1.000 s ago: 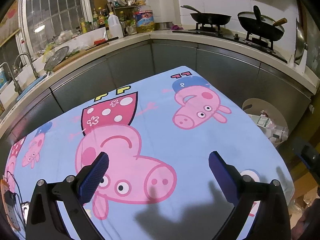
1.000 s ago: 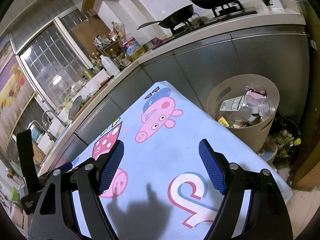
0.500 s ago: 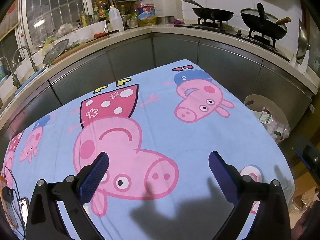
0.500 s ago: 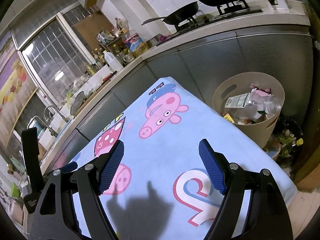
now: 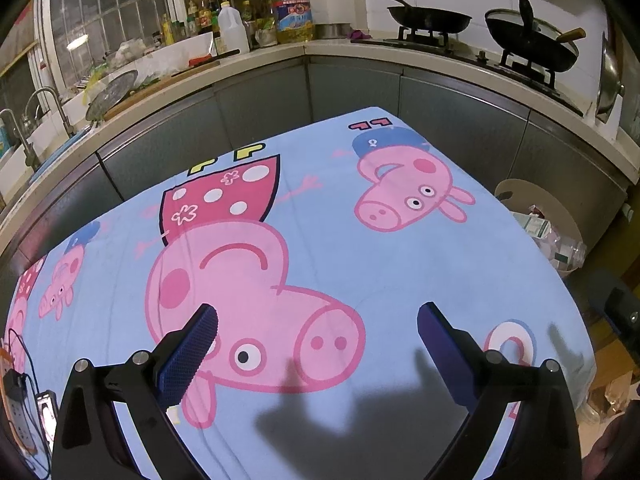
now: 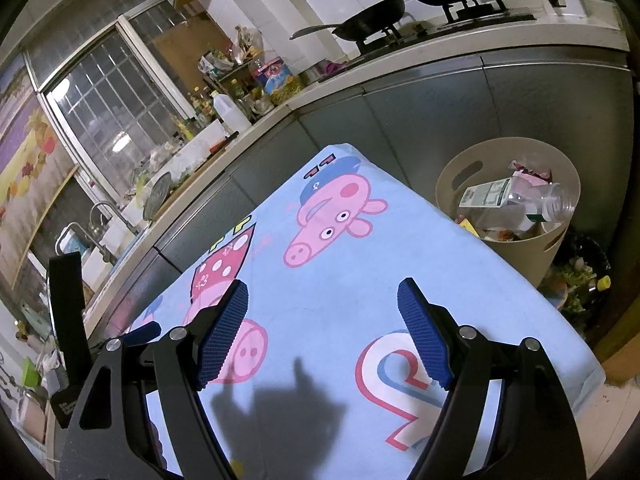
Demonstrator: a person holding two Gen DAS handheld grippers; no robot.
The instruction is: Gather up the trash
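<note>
Two claws hover over a tabletop (image 5: 400,264) draped in a pale blue cartoon-pig cloth, in a cramped kitchen lit from overhead. The left claw (image 5: 318,344) stands spread wide with nothing between its blue ribbed pads, and the right claw (image 6: 322,330) is likewise spread and empty. No scrap of litter shows anywhere on the cloth in either view — only the printed pigs and the shadow of the rigs. The trash (image 6: 516,204) sits in a beige bin (image 6: 460,176) on the floor just beside the tabletop's right edge: a clear plastic bottle, a carton with green print and crumpled wrappers piled close to the rim. From the left wrist camera the same bin (image 5: 540,204) peeks past the cloth's edge. By the look of it the collecting is finished or nearly so — what could be left is only whatever lies outside these frames. Woks rest on the stove behind, and bottles crowd the corner of the counter by the window.
</note>
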